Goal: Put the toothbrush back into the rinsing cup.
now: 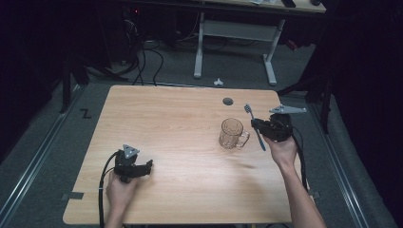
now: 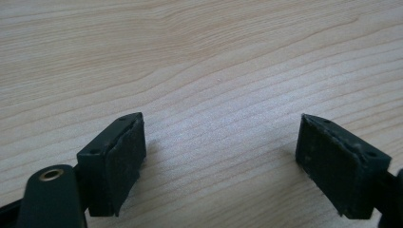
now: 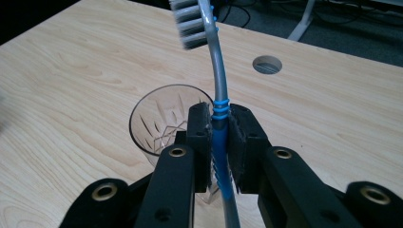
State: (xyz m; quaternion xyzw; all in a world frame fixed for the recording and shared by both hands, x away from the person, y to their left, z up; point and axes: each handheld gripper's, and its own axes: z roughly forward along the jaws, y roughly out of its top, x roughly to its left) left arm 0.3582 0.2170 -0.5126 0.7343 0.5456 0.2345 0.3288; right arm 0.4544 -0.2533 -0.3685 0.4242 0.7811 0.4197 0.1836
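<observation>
A big wooden table [image 1: 180, 142] stands in a dark room. Its top is pale, with wavy wood lines, and it has a small round hole [image 1: 228, 101] near the far edge. The floor around it is grey carpet. Black cables [image 1: 142, 61] lie on the floor past the far left corner. A white desk frame [image 1: 235, 47] stands behind the table, and a little white thing [image 1: 218, 81] lies on the floor near it.

The right gripper [image 3: 219, 142] is near the right edge of the table. Its two jaws are squeezed tight on a toothbrush [image 3: 216, 85]. The toothbrush has a grey and blue handle, and its bristles point up and away. A clear glass mug [image 1: 232, 134] stands on the table just beside it, on the left of that gripper.

The left gripper [image 2: 221, 161] is low over the near left part of the table. Its jaws are wide apart, with just bare wood between them
</observation>
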